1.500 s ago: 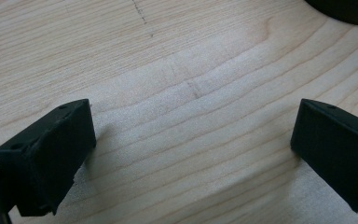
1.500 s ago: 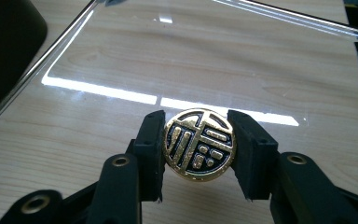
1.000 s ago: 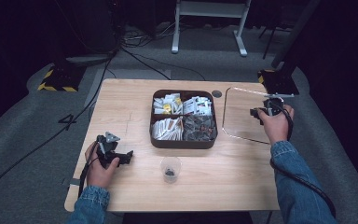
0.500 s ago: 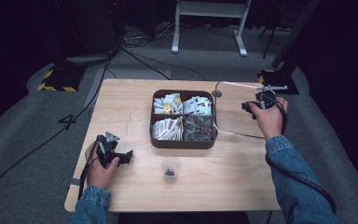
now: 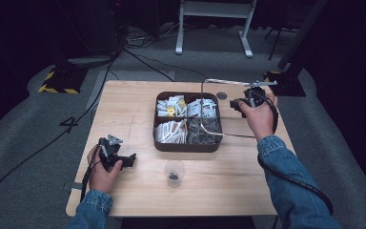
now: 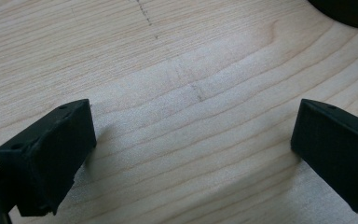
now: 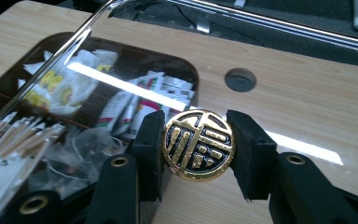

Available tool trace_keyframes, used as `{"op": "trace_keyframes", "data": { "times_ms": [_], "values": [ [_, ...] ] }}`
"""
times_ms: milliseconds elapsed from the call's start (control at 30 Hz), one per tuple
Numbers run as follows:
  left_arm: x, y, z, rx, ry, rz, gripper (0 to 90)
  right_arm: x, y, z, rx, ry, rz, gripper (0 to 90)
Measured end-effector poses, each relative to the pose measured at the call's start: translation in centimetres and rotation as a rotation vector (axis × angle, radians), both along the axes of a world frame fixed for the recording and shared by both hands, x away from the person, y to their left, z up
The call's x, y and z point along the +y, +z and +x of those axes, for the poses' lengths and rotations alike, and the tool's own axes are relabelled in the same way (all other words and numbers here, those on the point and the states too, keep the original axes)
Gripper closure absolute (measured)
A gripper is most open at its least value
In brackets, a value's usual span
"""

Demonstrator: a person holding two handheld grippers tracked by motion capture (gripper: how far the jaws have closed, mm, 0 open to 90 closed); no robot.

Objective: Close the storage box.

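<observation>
The clear lid [image 5: 214,107] is hard to trace, showing mostly as glinting edges tilted over the tray's [image 5: 187,144] right side. The tray's compartments hold sachets and tea bags; a small cup [image 5: 174,172] stands just before it. The right tool [image 7: 198,144] clamps the lid's gold knob [image 7: 198,144], raised above the surface [image 5: 128,114]. The left tool [image 6: 193,144] rests wide, apart.

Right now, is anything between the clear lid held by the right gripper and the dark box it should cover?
Nothing visible. The clear lid hangs tilted over the dark compartment box, held at its gold knob by the right gripper.
</observation>
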State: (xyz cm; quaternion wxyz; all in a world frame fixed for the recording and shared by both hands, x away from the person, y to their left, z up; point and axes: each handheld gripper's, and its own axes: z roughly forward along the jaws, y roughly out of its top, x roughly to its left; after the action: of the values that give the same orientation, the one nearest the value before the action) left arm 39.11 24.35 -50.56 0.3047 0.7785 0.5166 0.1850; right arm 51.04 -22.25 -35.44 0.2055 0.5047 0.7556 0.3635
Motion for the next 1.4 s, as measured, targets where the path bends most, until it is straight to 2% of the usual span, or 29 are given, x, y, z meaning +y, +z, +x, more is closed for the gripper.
{"op": "trace_keyframes", "data": {
  "times_ms": [400,733,1000,1400],
  "values": [
    [0.0,0.0,0.0,0.001,0.005,0.000,0.2,4.7,0.0,-0.2,0.007,0.054,0.005,59.3],
    [0.0,0.0,0.0,0.001,0.005,0.001,0.2,7.7,0.4,-0.1,0.003,0.096,0.012,59.3],
    [0.0,0.0,0.0,0.001,0.005,0.000,0.2,10.0,0.0,-0.1,0.012,0.121,0.017,59.3],
    [0.0,0.0,0.0,0.001,0.005,0.001,0.2,12.6,-1.3,0.3,0.025,0.118,0.017,59.2]
  ]
}}
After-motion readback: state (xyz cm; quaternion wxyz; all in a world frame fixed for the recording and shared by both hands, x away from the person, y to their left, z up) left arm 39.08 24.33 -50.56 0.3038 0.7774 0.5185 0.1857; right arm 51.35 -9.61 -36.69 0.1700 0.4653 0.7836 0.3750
